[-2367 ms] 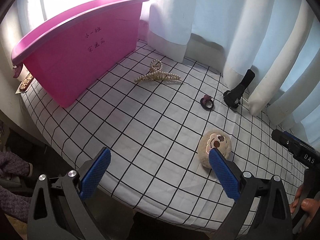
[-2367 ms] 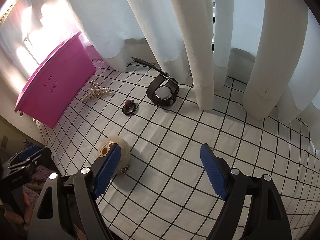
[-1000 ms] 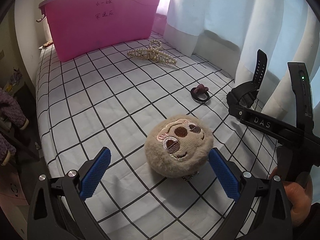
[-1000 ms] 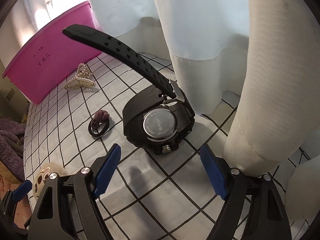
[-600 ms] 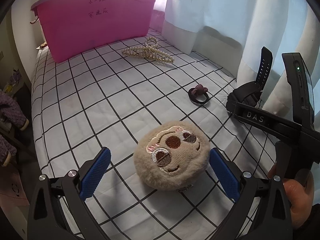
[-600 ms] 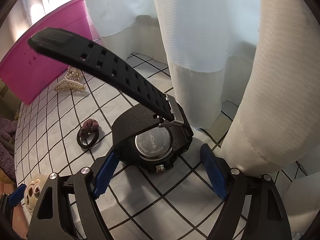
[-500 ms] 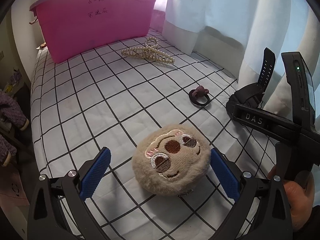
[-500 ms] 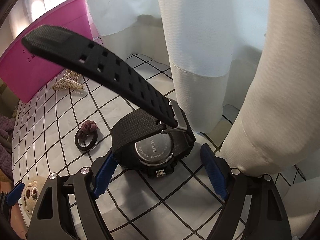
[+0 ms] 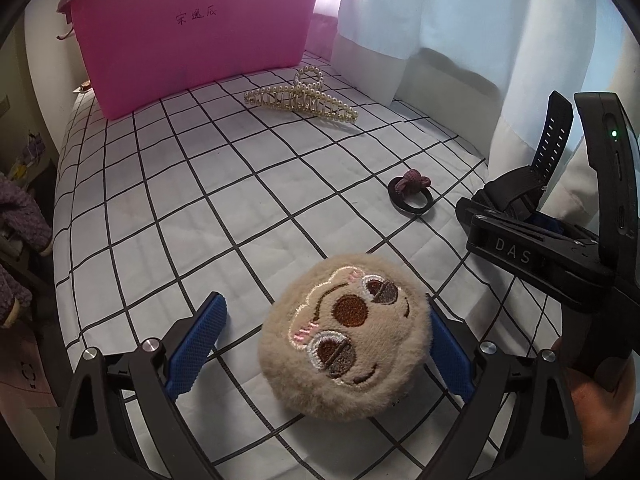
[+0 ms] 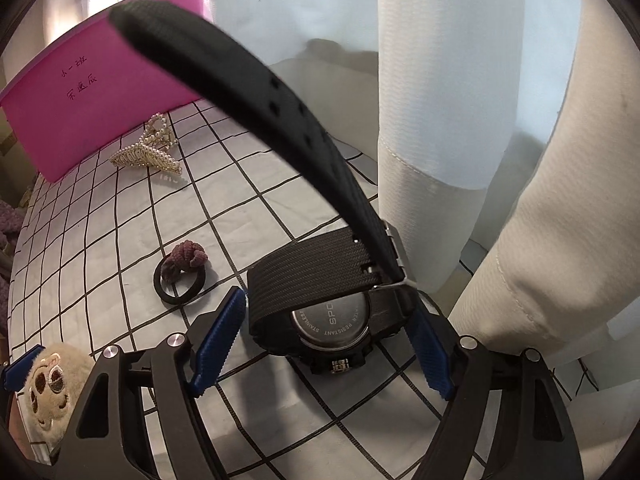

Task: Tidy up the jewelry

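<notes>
My left gripper [image 9: 324,348] is open around a round beige plush face [image 9: 346,334]; its right pad touches the plush, the left pad stands apart. My right gripper [image 10: 324,340] is open around a black sport watch [image 10: 320,300] lying face down, strap sticking up; both pads sit close beside the case. The right gripper also shows in the left wrist view [image 9: 532,248]. A pearl hair claw [image 9: 300,98] lies near the pink bin [image 9: 192,28]. A dark hair tie with a maroon knot [image 9: 410,194] lies between plush and watch.
The checked cloth [image 9: 180,184] covers the table, whose left edge drops off beside purple fabric [image 9: 20,232]. White curtains [image 10: 460,100] hang close behind and right of the watch. The pink bin stands at the far left corner.
Both grippers have moved forward: the plush now sits between the left pads and the watch between the right pads. Both jaws have narrowed a little.
</notes>
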Action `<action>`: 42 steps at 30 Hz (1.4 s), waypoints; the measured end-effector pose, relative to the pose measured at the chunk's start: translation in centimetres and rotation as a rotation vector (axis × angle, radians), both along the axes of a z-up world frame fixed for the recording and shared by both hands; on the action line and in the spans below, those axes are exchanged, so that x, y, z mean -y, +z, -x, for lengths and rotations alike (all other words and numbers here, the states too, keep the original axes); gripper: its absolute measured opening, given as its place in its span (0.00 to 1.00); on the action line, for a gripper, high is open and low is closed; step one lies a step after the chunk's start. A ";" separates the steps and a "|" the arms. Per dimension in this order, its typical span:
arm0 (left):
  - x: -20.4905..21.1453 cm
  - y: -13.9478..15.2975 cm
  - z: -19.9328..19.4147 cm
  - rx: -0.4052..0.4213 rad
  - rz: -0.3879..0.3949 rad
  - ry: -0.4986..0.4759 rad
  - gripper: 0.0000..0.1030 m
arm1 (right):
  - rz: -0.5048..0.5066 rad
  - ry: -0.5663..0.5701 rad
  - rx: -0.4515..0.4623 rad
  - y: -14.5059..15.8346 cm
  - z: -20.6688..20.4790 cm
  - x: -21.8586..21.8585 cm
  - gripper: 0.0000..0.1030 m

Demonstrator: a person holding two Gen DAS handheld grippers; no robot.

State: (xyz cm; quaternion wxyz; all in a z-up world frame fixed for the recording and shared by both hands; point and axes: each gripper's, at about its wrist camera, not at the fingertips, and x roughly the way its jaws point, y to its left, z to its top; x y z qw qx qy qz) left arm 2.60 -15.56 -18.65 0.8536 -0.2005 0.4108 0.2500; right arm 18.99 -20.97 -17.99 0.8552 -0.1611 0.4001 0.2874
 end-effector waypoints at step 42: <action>-10.8 18.1 10.8 0.169 -0.094 0.070 0.56 | -0.148 0.202 0.004 14.9 9.8 -2.8 0.65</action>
